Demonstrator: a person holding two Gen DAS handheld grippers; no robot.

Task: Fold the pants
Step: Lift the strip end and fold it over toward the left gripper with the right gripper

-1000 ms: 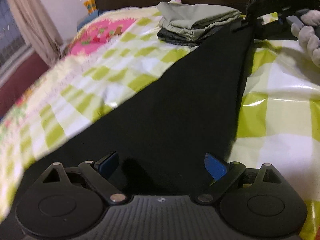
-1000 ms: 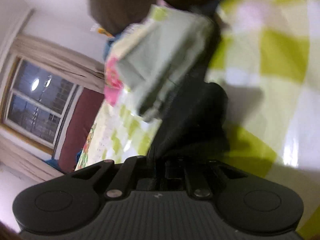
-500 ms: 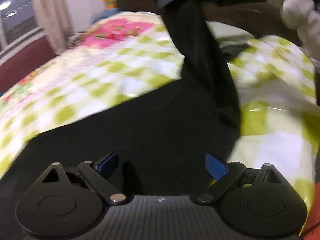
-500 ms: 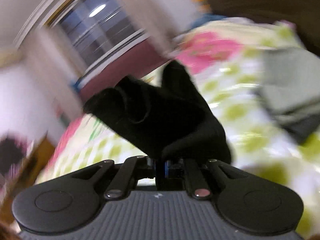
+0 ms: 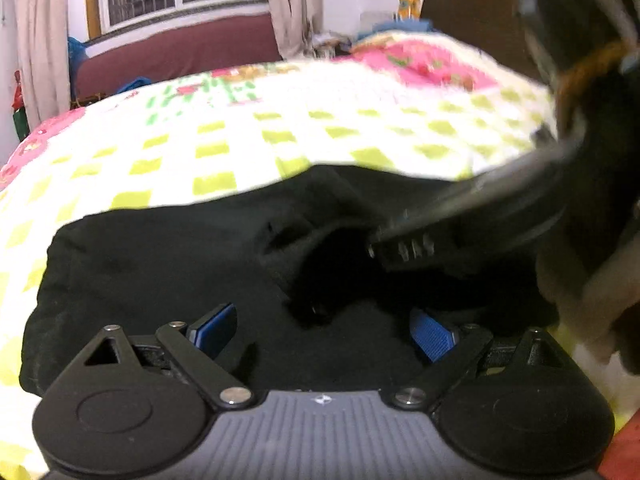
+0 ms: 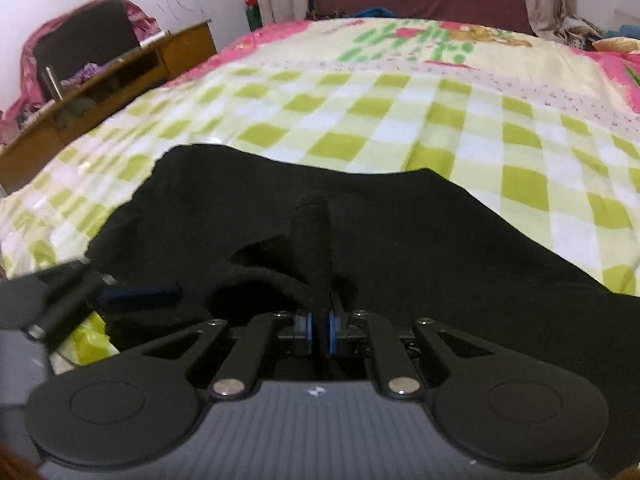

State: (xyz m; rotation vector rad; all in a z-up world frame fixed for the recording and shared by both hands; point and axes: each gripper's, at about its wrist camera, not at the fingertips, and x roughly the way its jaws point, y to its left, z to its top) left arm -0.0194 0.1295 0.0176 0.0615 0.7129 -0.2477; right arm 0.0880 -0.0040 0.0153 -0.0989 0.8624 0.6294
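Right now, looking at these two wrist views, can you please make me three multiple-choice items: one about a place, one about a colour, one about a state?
1. Where do the pants lie?
A. on the bed
B. on the wooden desk
C. on the windowsill

2. What colour are the checks on the sheet beside the pants?
A. blue
B. yellow-green
C. orange

3. How is the right hand-held gripper?
A. wide open above the sheet
B. shut on a brown towel
C. shut on a fold of the pants

Key: 1 A, the black cloth spreads over the bed's sheet in both views. 2 B, yellow-green and white squares surround the pants. 3 C, in the right wrist view its blue pads pinch a raised ridge of black cloth, while the left hand-held gripper stands open over the pants.
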